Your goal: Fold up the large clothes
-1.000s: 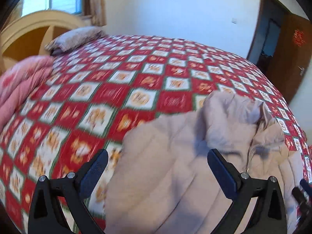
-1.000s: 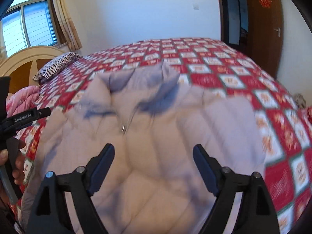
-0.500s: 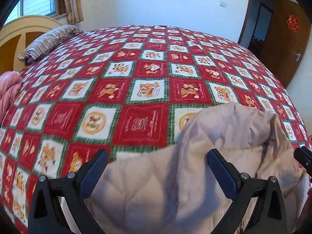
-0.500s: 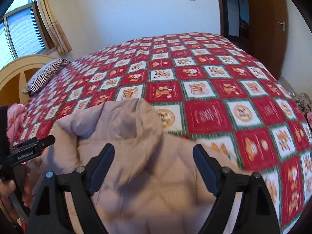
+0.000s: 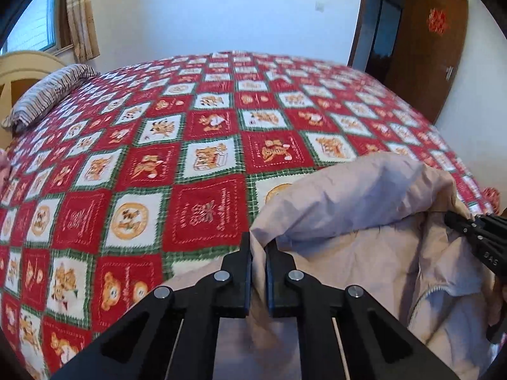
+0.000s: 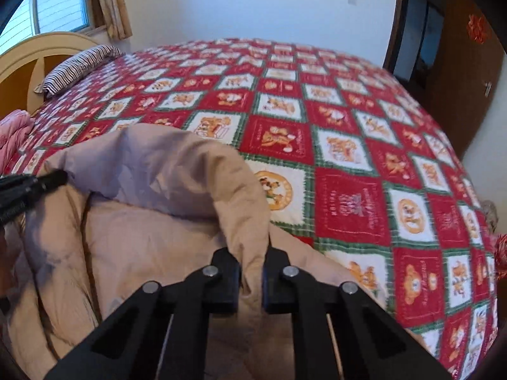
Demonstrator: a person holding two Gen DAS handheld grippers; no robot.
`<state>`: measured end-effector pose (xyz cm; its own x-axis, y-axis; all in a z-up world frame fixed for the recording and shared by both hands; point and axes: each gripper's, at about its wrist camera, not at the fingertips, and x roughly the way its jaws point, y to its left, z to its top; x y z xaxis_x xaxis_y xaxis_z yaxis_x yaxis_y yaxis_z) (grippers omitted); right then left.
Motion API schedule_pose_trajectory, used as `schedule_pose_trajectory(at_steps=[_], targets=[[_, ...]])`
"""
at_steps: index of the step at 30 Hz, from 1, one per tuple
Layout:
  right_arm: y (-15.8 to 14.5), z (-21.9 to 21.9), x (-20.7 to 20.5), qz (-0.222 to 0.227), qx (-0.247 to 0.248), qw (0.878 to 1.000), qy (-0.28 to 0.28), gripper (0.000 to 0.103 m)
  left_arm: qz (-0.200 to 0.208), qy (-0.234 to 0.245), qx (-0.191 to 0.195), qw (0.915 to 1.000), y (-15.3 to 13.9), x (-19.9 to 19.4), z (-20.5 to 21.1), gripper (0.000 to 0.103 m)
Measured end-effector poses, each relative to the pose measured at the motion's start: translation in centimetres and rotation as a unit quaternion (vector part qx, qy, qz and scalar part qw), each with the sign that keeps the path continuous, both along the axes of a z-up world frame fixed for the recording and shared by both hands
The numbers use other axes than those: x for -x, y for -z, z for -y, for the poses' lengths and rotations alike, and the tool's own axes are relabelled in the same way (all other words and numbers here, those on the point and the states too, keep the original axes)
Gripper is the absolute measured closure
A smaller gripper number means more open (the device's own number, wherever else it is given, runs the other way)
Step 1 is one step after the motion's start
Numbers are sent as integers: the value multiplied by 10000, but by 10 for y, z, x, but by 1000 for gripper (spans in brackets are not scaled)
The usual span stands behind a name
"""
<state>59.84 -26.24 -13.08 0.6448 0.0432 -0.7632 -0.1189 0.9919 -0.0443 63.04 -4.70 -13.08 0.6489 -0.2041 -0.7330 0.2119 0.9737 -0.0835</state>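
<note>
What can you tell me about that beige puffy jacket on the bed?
The jacket is a pale beige, quilted, padded garment with a zipper showing along one opened front edge. It lies crumpled at the near side of the bed's red, white and green checked bedspread. Its upper edge is bunched into a raised fold. The left gripper and the right gripper are each shut on a pinch of that fabric.

A beige quilted jacket (image 5: 364, 247) lies on a red, white and green checked bedspread (image 5: 206, 145) beside a striped pillow (image 5: 47, 95).

A home bedroom: quilted bed (image 5: 206, 164), striped pillow (image 6: 79, 69), curtained window (image 6: 60, 9).
</note>
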Motion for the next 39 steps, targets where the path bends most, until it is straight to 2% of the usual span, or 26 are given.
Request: schedule_pose_trajectory(at_steps=[4, 9, 11, 14, 17, 18, 20, 23, 25, 27, 29, 30, 32, 34, 35, 37, 39], targets=[[4, 7, 20, 157, 172, 9997, -59, 94, 30, -4, 117, 9999, 11, 27, -17, 99], [27, 9, 27, -66, 416, 9991, -71, 95, -56, 57, -177, 9998, 37, 44, -11, 99], [33, 7, 28, -162, 548, 9983, -60, 95, 54, 12, -317, 9995, 32, 48, -8, 99], [27, 5, 31, -94, 622, 9980, -73, 95, 66, -33, -223, 9997, 21, 53, -10, 98], [22, 6, 34, -85, 623, 9980, -117, 93, 263, -120, -145, 9995, 5, 62, -20, 98], [21, 8, 34, -116, 580, 9982, -129, 90, 335, -160, -141, 9992, 1, 66, -22, 98], [19, 11, 37, -111, 546, 9984, -48, 66, 480, -250, -40, 9985, -9, 73, -31, 98], [11, 19, 44, -86, 366, 9993, 24, 45, 676, -555, 101, 9961, -23, 74, -45, 96], [3, 24, 50, -31, 368, 9993, 105, 45, 638, -763, 179, 9949, -26, 62, -51, 86], [-9, 27, 56, 99, 217, 9996, 178, 45, 526, -930, 313, 9938, -27, 44, -55, 55], [-22, 28, 56, 288, 44, 9991, 298, 44, 563, -1114, 416, 9913, -29, 31, -55, 40], [-29, 28, 55, 378, -92, 9987, 342, 43, 511, -1087, 608, 9909, -30, 22, -53, 35], [-40, 24, 45, 498, -401, 9971, 416, 34, 337, -1129, 758, 9901, -32, 8, -43, 32], [-45, 18, 31, 549, -601, 9956, 473, 34, 318, -1042, 745, 9912, -37, 0, -29, 29], [-48, 13, 22, 606, -656, 9948, 491, 34, 364, -985, 607, 9926, -39, -6, -18, 27], [-48, 6, 4, 629, -810, 9930, 581, 34, 425, -961, 34, 9945, -37, -18, 3, 27], [-41, 5, -15, 466, -1147, 9898, 705, 34, 368, -921, -524, 9937, -24, -28, 20, 27]])
